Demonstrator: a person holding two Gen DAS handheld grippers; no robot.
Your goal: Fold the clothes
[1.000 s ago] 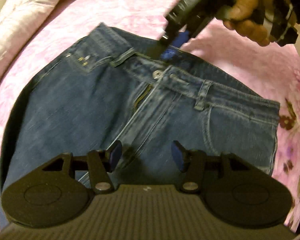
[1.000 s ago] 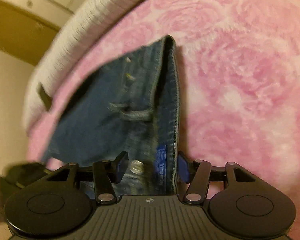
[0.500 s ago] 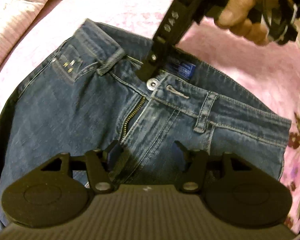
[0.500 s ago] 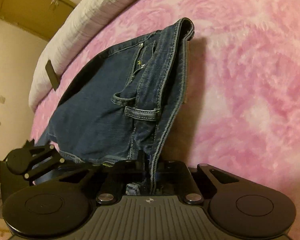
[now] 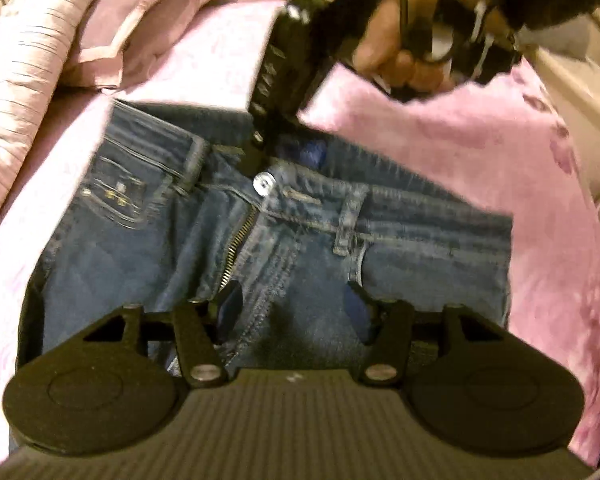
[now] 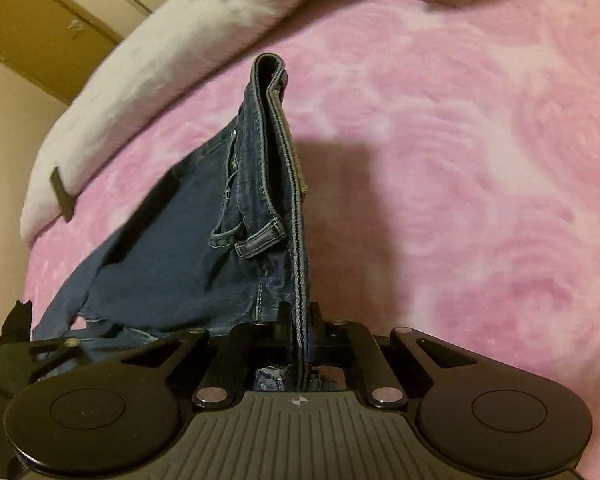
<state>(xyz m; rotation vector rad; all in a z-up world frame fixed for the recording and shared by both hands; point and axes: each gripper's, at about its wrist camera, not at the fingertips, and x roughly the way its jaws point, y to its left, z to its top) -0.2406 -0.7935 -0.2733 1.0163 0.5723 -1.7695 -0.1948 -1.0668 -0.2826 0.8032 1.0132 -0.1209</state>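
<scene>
Dark blue denim jeans (image 5: 292, 248), unfolded on pink floral bedspread (image 6: 460, 160): waistband pinched by closed right gripper (image 6: 298, 344); left gripper (image 5: 292, 312) wide open, empty; folding barely begun.

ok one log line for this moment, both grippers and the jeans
left gripper: open, over fly | right gripper: shut on waistband, near button | jeans: unfolded on pink blanket

The jeans (image 5: 308, 248) lie on the bed (image 5: 480, 148), waistband toward the pillow (image 5: 32, 72) at the far left. The right gripper (image 6: 298, 320) sits at the waistband's middle, beside the button (image 5: 264, 184). The left gripper (image 5: 292, 308) hovers over the fly, nearer the legs.
</scene>
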